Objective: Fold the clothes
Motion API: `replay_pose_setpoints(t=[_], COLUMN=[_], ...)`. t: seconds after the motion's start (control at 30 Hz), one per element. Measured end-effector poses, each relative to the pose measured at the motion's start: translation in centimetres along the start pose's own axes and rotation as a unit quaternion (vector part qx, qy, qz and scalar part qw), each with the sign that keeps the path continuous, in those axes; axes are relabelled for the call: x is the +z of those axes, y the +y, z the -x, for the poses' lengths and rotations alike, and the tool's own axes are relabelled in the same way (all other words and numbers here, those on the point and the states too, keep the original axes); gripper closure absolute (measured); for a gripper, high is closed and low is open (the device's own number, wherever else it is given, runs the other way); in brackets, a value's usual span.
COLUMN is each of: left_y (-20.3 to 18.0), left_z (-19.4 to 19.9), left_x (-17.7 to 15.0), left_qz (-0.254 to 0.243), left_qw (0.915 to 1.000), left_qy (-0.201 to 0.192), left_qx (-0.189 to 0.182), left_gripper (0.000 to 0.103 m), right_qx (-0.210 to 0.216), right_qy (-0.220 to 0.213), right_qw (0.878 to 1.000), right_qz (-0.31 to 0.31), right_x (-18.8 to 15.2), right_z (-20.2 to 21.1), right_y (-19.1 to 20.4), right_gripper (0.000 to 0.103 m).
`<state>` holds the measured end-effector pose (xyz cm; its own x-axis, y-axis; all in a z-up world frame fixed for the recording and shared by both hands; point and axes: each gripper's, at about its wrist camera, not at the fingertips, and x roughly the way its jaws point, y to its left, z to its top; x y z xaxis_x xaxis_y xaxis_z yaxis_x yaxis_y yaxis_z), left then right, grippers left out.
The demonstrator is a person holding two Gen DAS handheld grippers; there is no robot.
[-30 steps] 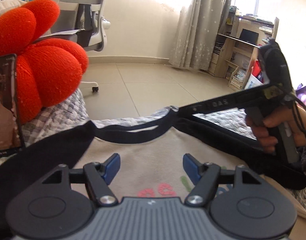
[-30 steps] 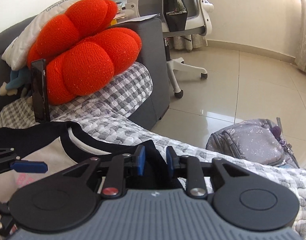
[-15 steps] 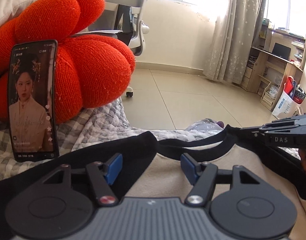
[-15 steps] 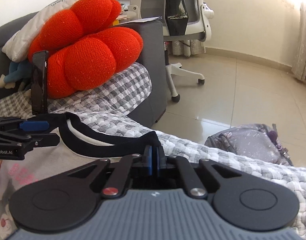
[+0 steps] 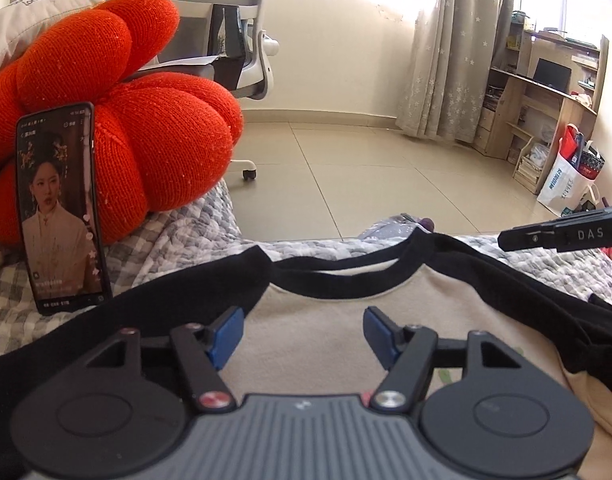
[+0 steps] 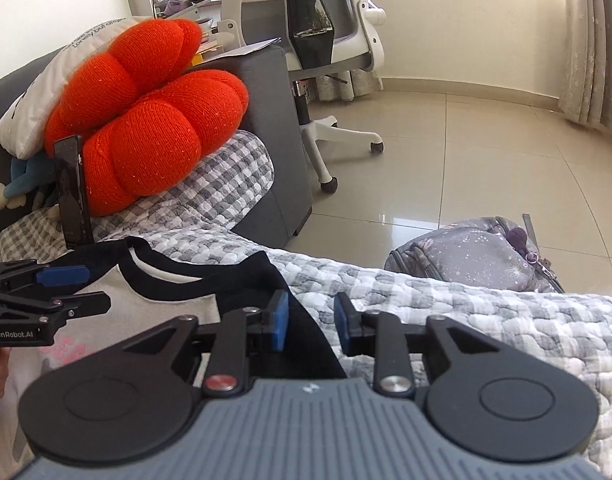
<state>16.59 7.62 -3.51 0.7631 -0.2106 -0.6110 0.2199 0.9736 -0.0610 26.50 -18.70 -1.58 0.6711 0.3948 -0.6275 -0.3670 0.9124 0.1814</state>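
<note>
A cream shirt [image 5: 318, 316] with black sleeves and a black collar [image 5: 338, 284] lies face up on the grey checked quilt [image 6: 486, 320]. My left gripper [image 5: 302, 334] hovers open over the shirt's chest, just below the collar, with nothing between its blue pads. In the right wrist view the left gripper [image 6: 78, 290] shows side-on at the left edge, above the shirt [image 6: 166, 312]. My right gripper [image 6: 311, 324] stands over the shirt's black shoulder edge; its jaws are opening and the pads press on nothing. One of its fingers [image 5: 546, 236] reaches in from the right in the left wrist view.
A big orange knitted cushion [image 6: 146, 132] sits at the back left with a phone [image 5: 60, 208] leaning on it, screen lit. Beyond the sofa's grey armrest [image 6: 278, 152] stands a white office chair [image 6: 326, 40]. A grey backpack [image 6: 474, 256] lies on the tiled floor.
The right gripper, shut on the black shoulder fabric half a second ago, has opened and let it go; the collar has dropped flat. The left gripper stays open over the chest.
</note>
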Motion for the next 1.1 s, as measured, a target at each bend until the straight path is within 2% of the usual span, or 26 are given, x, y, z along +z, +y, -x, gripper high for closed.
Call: replay_pose_setpoints(t=[0.2, 0.5, 0.63, 0.83, 0.87, 0.9, 0.93, 0.97, 1.1], left_y=[-2.3, -6.7, -8.7, -12.3, -12.8, -13.4, -13.9, -14.3, -15.8], left_z=[2.9, 4.5, 4.3, 2.4, 2.1, 1.7, 1.3, 0.9, -0.6], left_x=[-1.2, -0.2, 0.5, 1.6, 1.8, 2.0, 2.1, 2.3, 2.9], left_qz=[-0.027, -0.057, -0.070, -0.085, -0.088, -0.093, -0.097, -0.101, -0.129], left_qw=[0.9994, 0.9952, 0.9931, 0.9915, 0.9912, 0.9908, 0.9905, 0.9902, 0.9874], left_qy=[0.018, 0.066, 0.075, 0.076, 0.074, 0.072, 0.069, 0.067, 0.050], left_qx=[-0.015, -0.045, -0.057, -0.063, -0.065, -0.067, -0.068, -0.069, -0.076], left_gripper=[0.035, 0.035, 0.035, 0.035, 0.035, 0.035, 0.035, 0.035, 0.035], right_qx=[-0.008, -0.048, -0.063, -0.055, -0.052, -0.045, -0.035, -0.035, -0.074], right_qy=[0.009, 0.028, 0.037, 0.071, 0.072, 0.067, 0.063, 0.059, 0.030], right_qw=[1.000, 0.998, 0.997, 0.996, 0.996, 0.997, 0.997, 0.998, 0.997], right_qz=[0.010, 0.002, -0.005, -0.006, -0.002, 0.004, 0.006, 0.004, 0.018], right_x=[-2.2, -4.3, -5.0, -6.0, -6.2, -6.3, -6.3, -6.2, -5.8], right_z=[4.7, 9.2, 9.5, 6.4, 6.0, 5.9, 6.0, 6.2, 8.2], right_y=[-0.4, -3.1, -4.7, -5.7, -5.7, -5.6, -5.5, -5.5, -6.3], right_gripper=[0.062, 0.062, 0.062, 0.062, 0.069, 0.084, 0.092, 0.093, 0.095])
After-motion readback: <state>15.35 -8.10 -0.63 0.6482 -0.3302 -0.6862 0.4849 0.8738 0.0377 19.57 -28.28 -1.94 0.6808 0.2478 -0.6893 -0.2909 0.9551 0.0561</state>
